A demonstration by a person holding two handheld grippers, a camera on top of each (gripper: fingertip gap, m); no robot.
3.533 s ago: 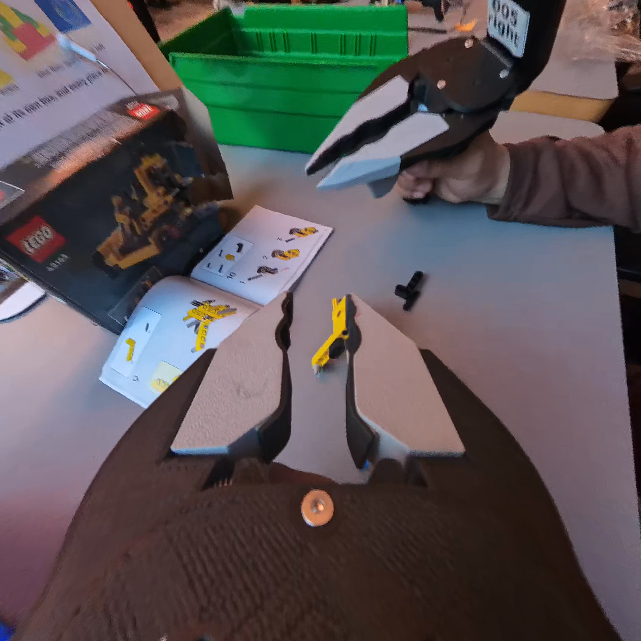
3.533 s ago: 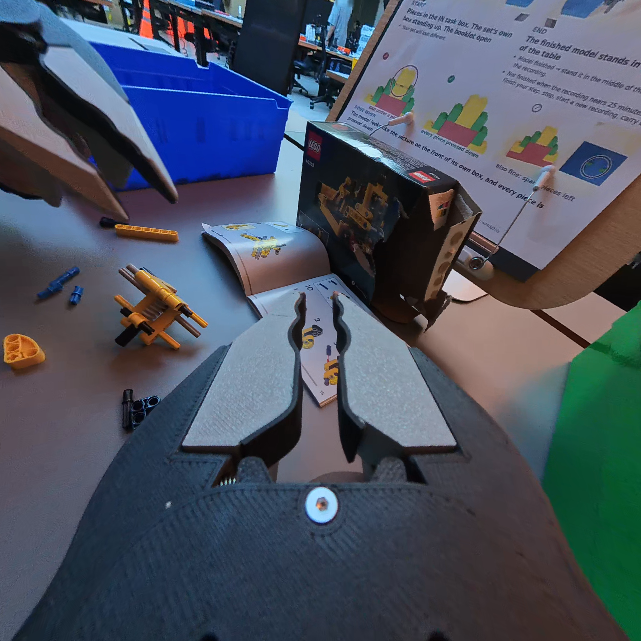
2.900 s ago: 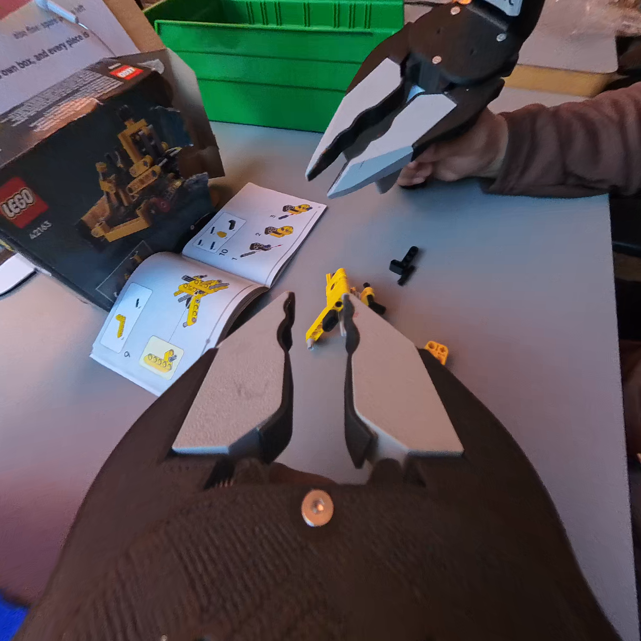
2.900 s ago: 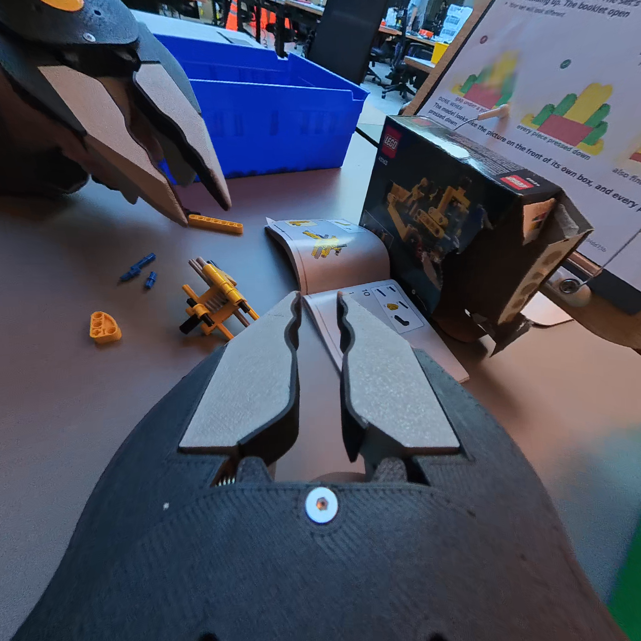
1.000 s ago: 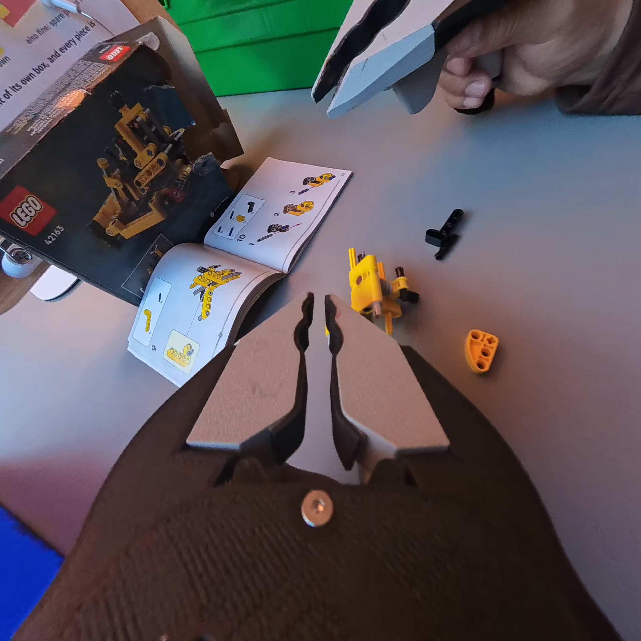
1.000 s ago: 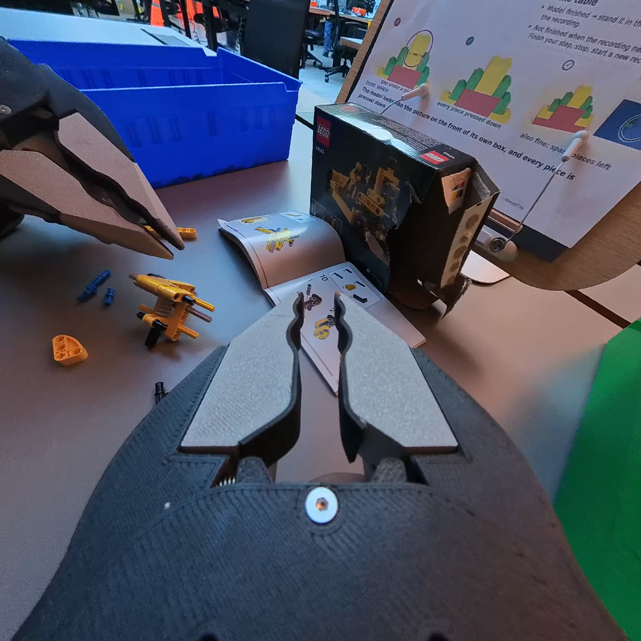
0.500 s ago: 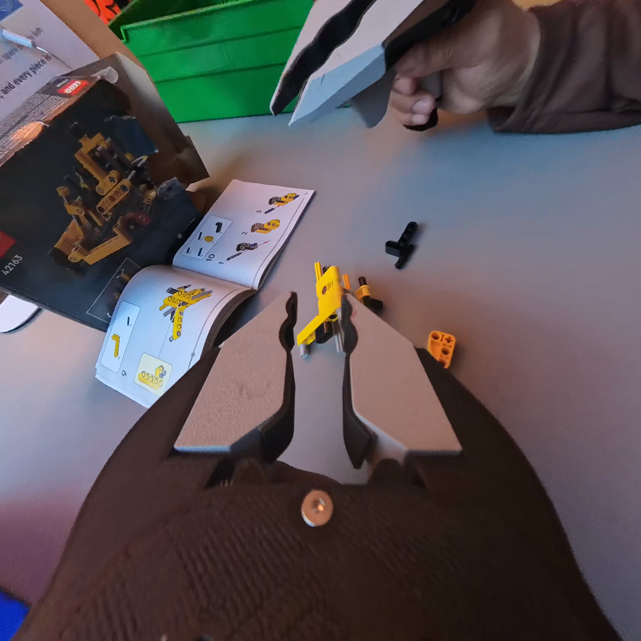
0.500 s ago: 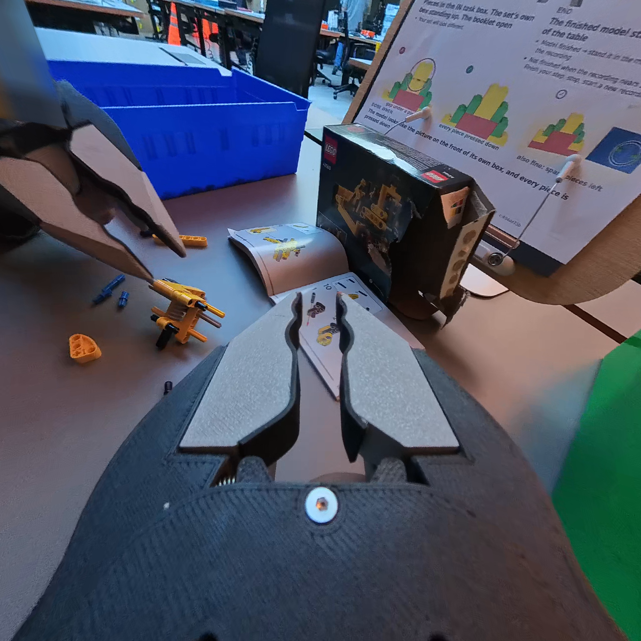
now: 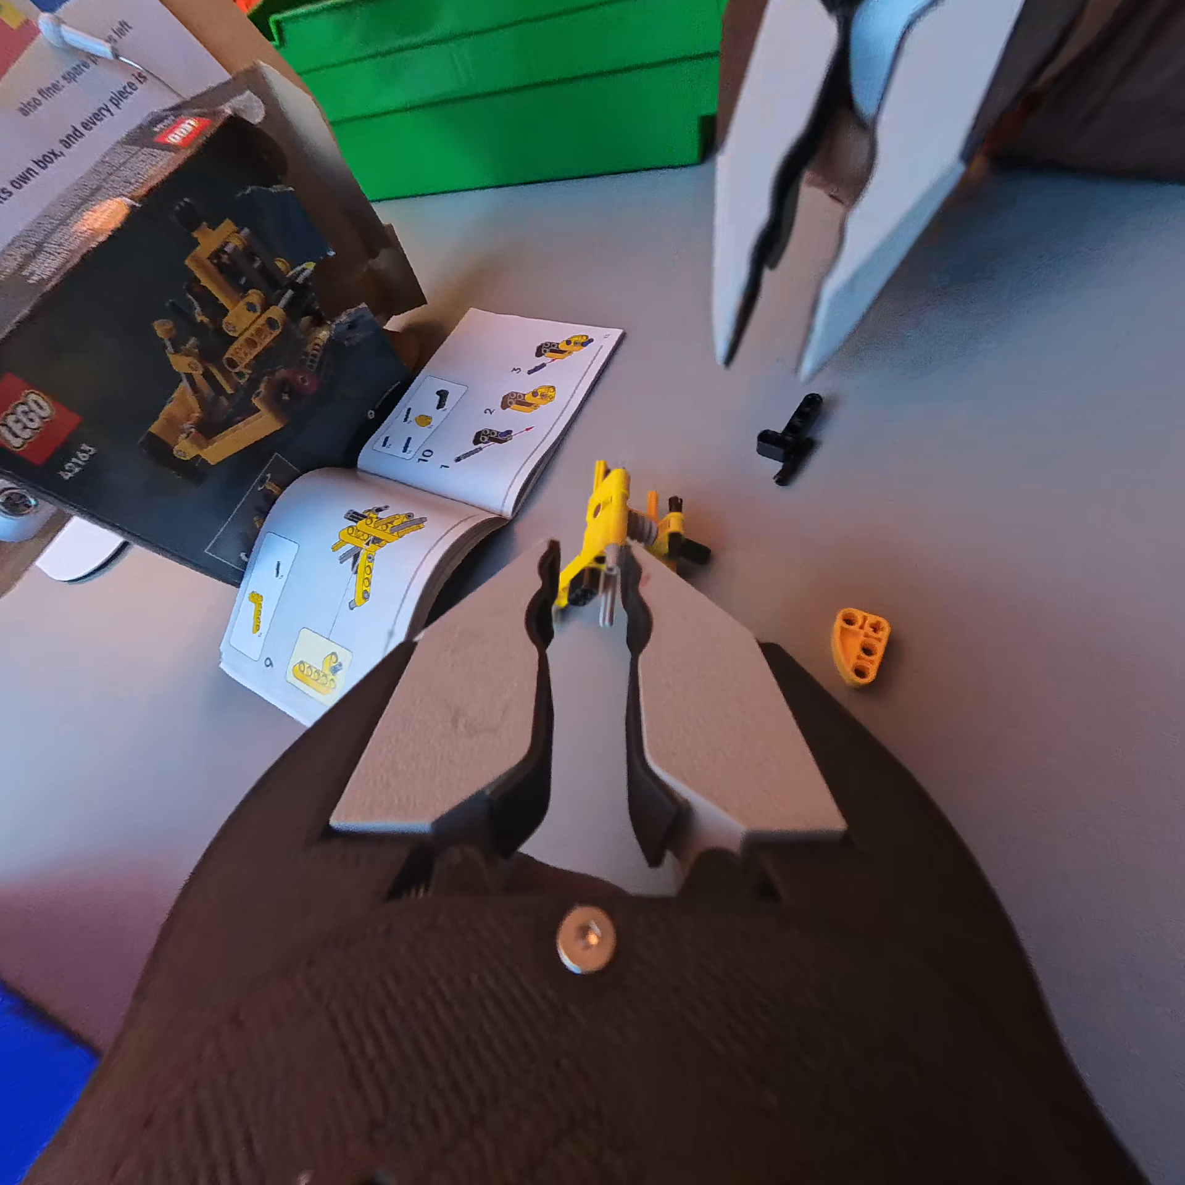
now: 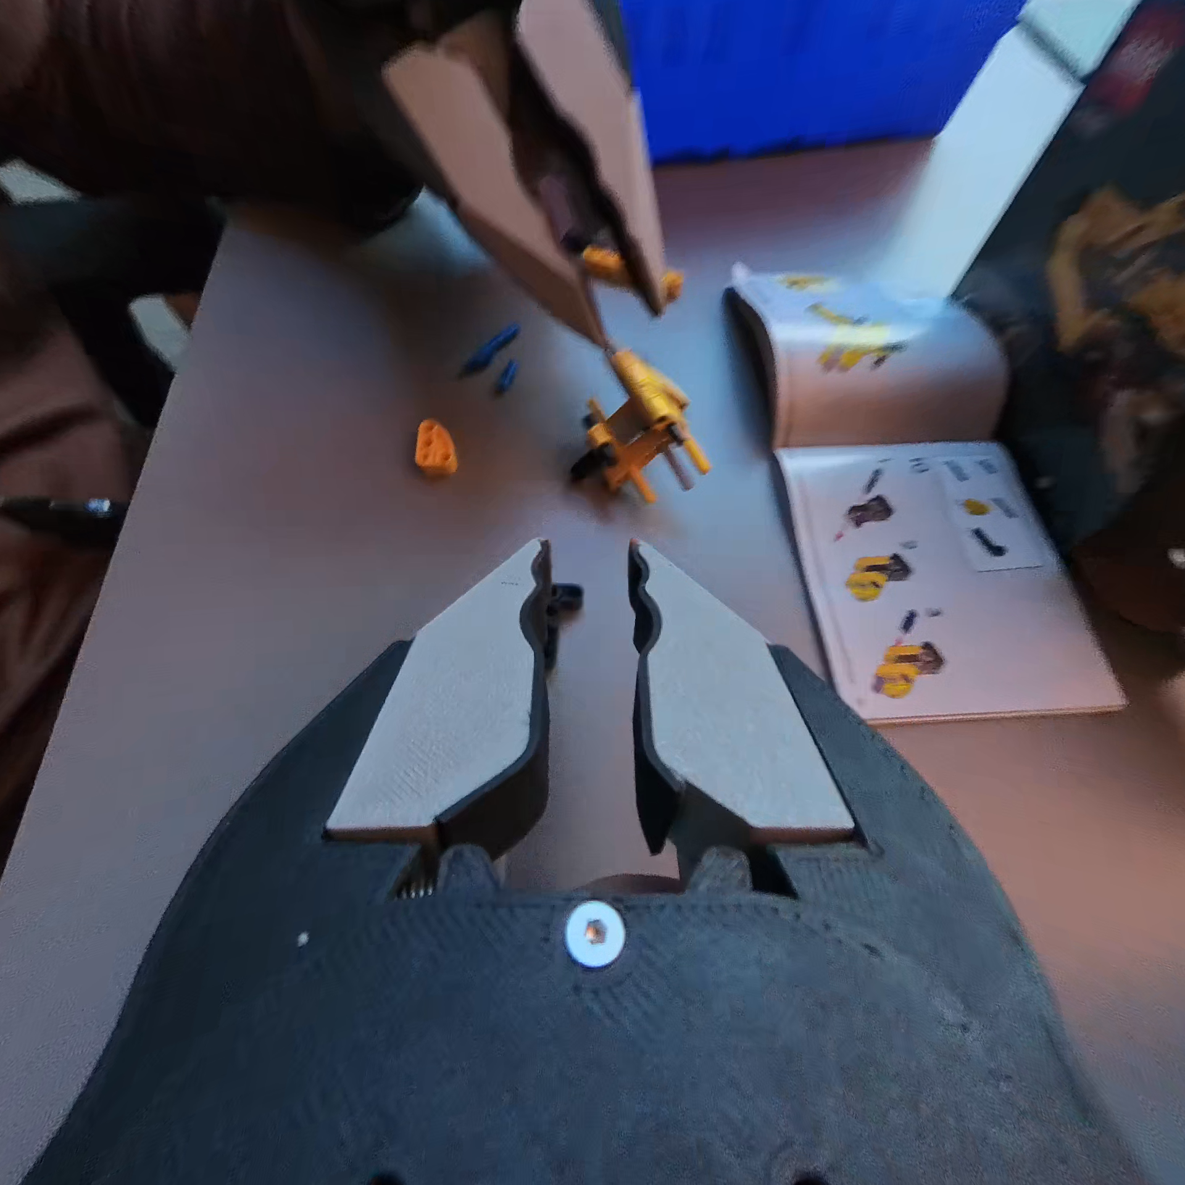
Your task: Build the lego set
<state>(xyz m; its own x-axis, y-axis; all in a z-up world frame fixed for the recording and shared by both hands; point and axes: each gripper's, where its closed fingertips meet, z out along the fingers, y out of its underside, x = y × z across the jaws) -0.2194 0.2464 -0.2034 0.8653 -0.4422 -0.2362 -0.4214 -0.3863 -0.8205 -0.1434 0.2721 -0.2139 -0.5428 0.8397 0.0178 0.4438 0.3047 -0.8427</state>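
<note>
The partly built yellow Lego assembly (image 9: 609, 532) lies on the grey table (image 9: 962, 577), just beyond my left gripper (image 9: 587, 564). That gripper is open, and the assembly's near end reaches between its tips. In the right wrist view one left fingertip (image 10: 593, 330) touches the top of the assembly (image 10: 641, 417). My right gripper (image 10: 588, 558) is open and points down at the table. A small black Lego piece (image 10: 564, 596) lies beside its left finger, partly hidden. In the left wrist view the right gripper (image 9: 763, 365) hangs just above that black piece (image 9: 789, 436).
An orange curved piece (image 9: 862, 644) lies right of the assembly. Blue pins (image 10: 490, 349) and a yellow beam (image 10: 603, 260) lie farther off. The open instruction booklet (image 9: 449, 481) and the set's box (image 9: 192, 320) are at the left. There is a green bin (image 9: 513, 96) and a blue bin (image 10: 801, 77). Some 9 cm of space lies between my two pairs of fingers. My left tips are roughly 8 cm from the orange curved piece (image 9: 862, 644). My right wrist view (image 10: 430, 443) looks at it from another angle.
My right gripper has swung away from the booklet and box and now points down over the black piece. My left gripper has edged forward onto the yellow assembly.
</note>
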